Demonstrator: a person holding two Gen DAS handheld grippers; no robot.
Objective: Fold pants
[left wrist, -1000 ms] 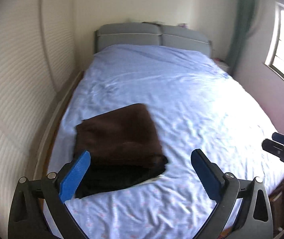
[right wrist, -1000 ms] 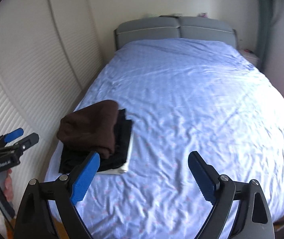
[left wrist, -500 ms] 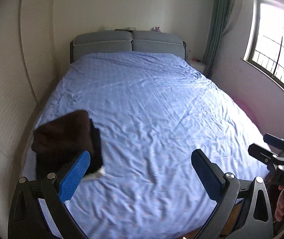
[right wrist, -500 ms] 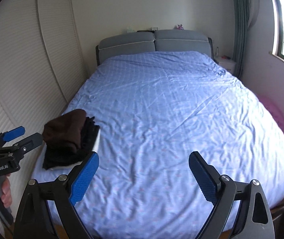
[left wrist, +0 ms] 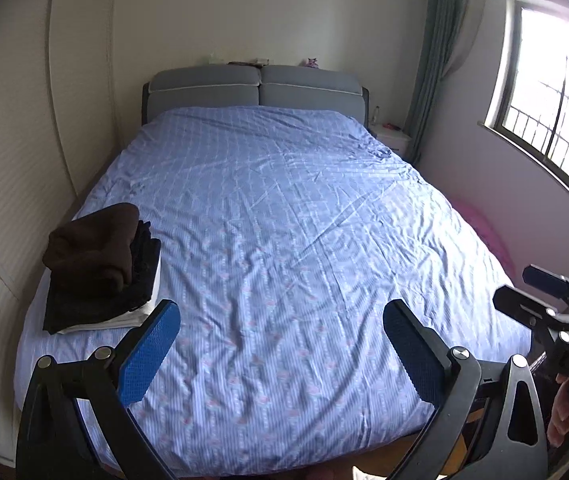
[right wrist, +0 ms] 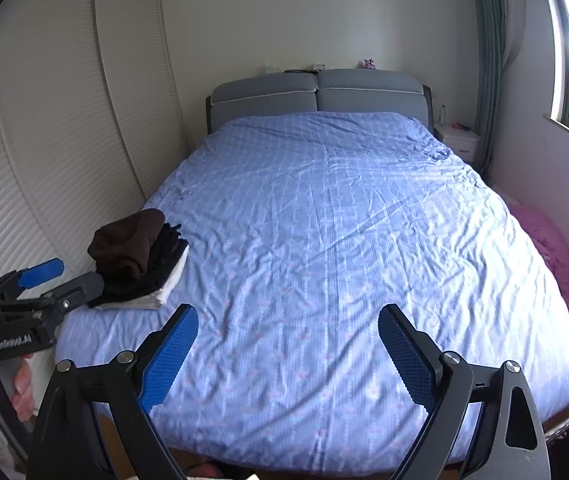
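A stack of folded clothes (left wrist: 100,264) lies at the near left corner of the blue bed (left wrist: 292,240): brown pants on top, a black garment under them, white cloth at the bottom. In the right wrist view the same stack (right wrist: 132,252) sits left of centre. My left gripper (left wrist: 281,312) hangs open over the bed's foot, well to the right of the stack and apart from it, with nothing between its blue pads. My right gripper (right wrist: 288,314) is open and empty too. Each gripper shows at the edge of the other's view: the right gripper (left wrist: 544,300) and the left gripper (right wrist: 44,284).
A grey padded headboard (right wrist: 316,92) closes the far end of the bed. Slatted wardrobe doors (right wrist: 64,128) run along the left side. A white nightstand (right wrist: 458,142), a curtain and a window (left wrist: 556,120) stand on the right. Something pink (right wrist: 552,248) lies beside the bed's right edge.
Both grippers have drawn back from the bed and swung right. The stack, formerly right in front of the left gripper, now lies farther off to the left. Both stayed open.
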